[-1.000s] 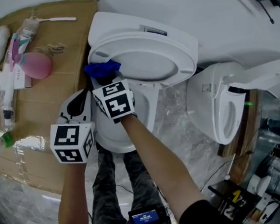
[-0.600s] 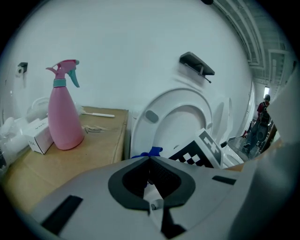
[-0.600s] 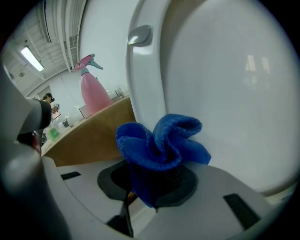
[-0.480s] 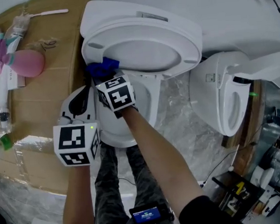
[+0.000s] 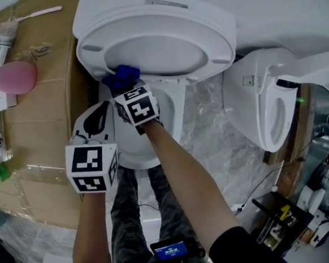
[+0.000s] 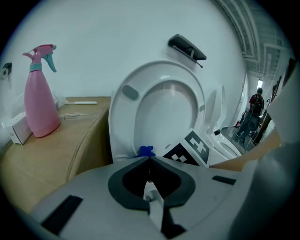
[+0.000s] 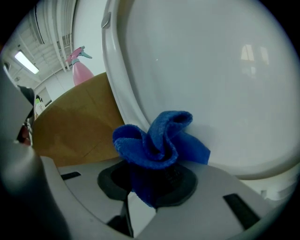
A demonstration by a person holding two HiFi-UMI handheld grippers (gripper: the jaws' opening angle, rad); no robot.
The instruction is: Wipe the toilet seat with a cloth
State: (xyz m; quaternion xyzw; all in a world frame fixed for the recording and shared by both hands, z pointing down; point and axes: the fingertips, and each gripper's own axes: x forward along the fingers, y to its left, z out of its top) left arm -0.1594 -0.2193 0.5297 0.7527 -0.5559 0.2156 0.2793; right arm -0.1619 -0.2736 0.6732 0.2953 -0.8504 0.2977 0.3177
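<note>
The toilet seat (image 5: 158,49) stands raised across the top of the head view. The left gripper (image 6: 150,161), jaws pressed together on nothing, hangs at 7 o'clock from the right gripper (image 5: 126,92), whose jaws pinch the bunched blue cloth (image 7: 154,140) against the seat's 7 o'clock edge. Only a small wad touches, so a hard push could probably scrape jaw tips on plastic or drag the cloth free.
</note>
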